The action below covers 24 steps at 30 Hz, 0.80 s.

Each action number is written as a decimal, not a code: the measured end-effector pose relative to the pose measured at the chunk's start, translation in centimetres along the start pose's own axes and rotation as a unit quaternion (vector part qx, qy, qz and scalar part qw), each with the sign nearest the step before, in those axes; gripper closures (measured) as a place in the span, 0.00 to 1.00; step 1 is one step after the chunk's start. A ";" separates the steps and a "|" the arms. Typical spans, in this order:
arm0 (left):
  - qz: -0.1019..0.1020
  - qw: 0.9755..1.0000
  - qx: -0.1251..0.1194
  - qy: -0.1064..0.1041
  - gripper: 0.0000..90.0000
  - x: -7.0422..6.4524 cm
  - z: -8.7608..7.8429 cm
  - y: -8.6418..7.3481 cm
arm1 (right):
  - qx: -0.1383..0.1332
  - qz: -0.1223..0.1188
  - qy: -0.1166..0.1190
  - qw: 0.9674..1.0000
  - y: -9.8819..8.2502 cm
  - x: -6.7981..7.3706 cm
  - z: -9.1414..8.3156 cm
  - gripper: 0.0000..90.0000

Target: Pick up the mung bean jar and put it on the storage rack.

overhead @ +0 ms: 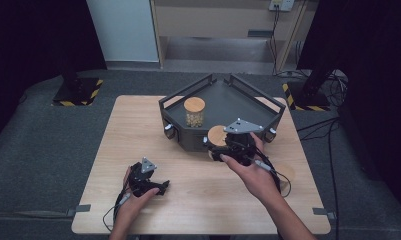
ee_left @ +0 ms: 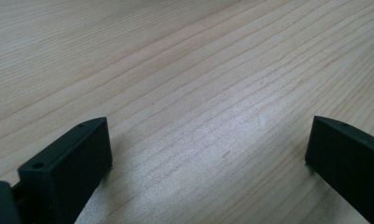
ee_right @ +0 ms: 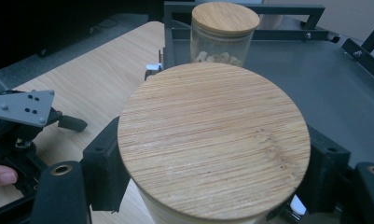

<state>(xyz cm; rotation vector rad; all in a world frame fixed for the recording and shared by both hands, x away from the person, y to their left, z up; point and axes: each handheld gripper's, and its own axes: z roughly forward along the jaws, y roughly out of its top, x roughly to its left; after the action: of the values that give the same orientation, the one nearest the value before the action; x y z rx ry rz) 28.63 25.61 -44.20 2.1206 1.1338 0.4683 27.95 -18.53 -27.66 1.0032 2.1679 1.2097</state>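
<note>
Our right gripper (ee_right: pixel 212 186) clamps the round glass jar with bamboo lid (ee_right: pixel 214 140), contents hidden; left gripper (ee_left: pixel 208 154) gapes over bare worktop (ee_left: pixel 184 70).

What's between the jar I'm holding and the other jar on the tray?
In the right gripper view, only bare grey floor of the tray lies between the held jar and the far jar, besides the tray's near rim.

Overhead light is brightening the table (overhead: pixel 138 150) while surroundings are staying dark. Glare is sheening the wood between the jaws (left gripper view, slightly soft).
</note>
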 end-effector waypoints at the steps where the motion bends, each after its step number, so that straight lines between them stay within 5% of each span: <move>1: 0.000 1.000 0.000 0.000 0.00 0.0 0.0 0.0 | -0.002 -0.001 -0.001 1.000 0.0 0.0 0.0 0.28; 24: 0.000 1.000 0.000 0.000 0.00 0.0 0.0 0.0 | -0.002 0.014 -0.021 1.000 1.6 -1.4 1.4 0.28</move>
<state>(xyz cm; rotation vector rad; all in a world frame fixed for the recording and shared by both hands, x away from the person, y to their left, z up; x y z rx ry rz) 28.63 25.61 -44.19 2.1209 1.1339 0.4681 30.31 -18.33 -26.93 1.0509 2.1250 1.1950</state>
